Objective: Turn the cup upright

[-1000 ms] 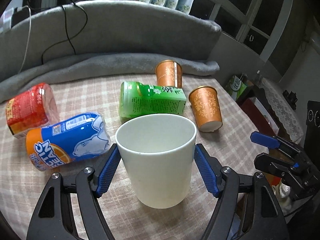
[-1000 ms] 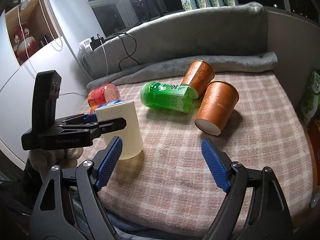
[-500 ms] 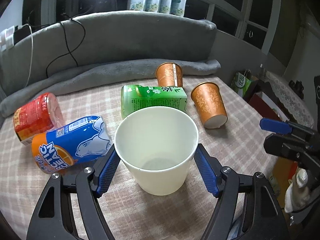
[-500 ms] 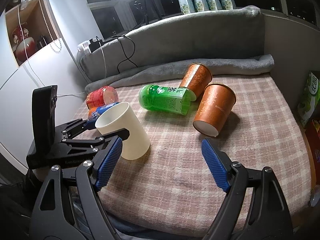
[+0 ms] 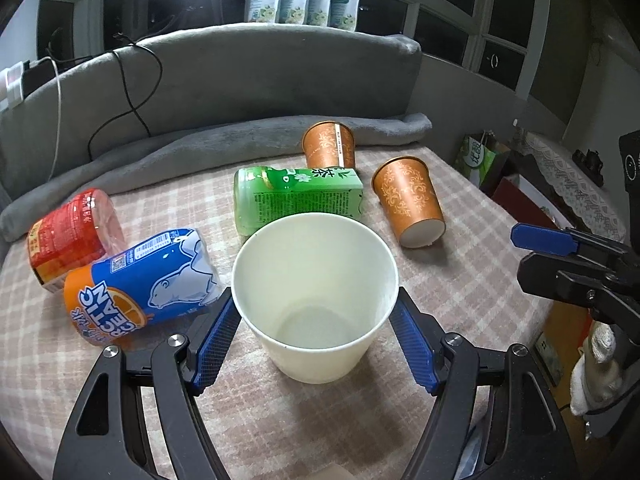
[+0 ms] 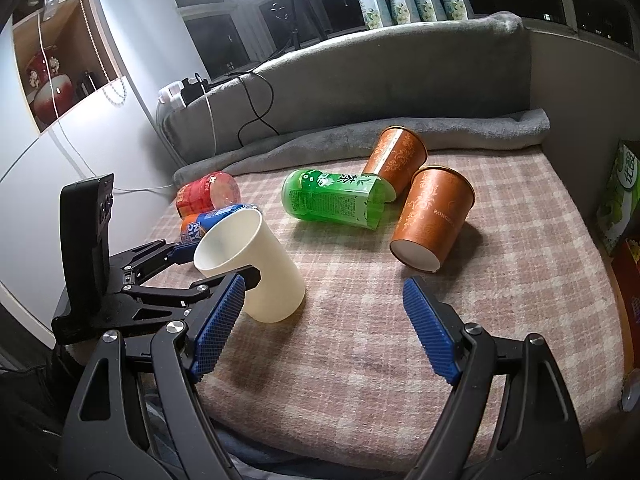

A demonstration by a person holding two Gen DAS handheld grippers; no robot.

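A white paper cup (image 5: 316,300) sits between the blue pads of my left gripper (image 5: 316,334), which is shut on it just below the rim. The right wrist view shows the cup (image 6: 256,264) tilted, mouth leaning toward the left gripper (image 6: 224,268), with its base edge on the checked cloth. My right gripper (image 6: 320,328) is open and empty over the front of the table, right of the cup. It shows at the right edge of the left wrist view (image 5: 560,256).
Lying on the checked tablecloth (image 6: 480,300) are two orange paper cups (image 5: 410,200) (image 5: 329,146), a green tea bottle (image 5: 296,196), a blue-orange bottle (image 5: 140,280) and a red bottle (image 5: 72,236). A grey cushion (image 5: 240,92) bounds the back.
The left gripper has tipped the white cup back toward itself, from standing upright to leaning, so its inside now faces the left camera. The right gripper stayed open and nearly still.
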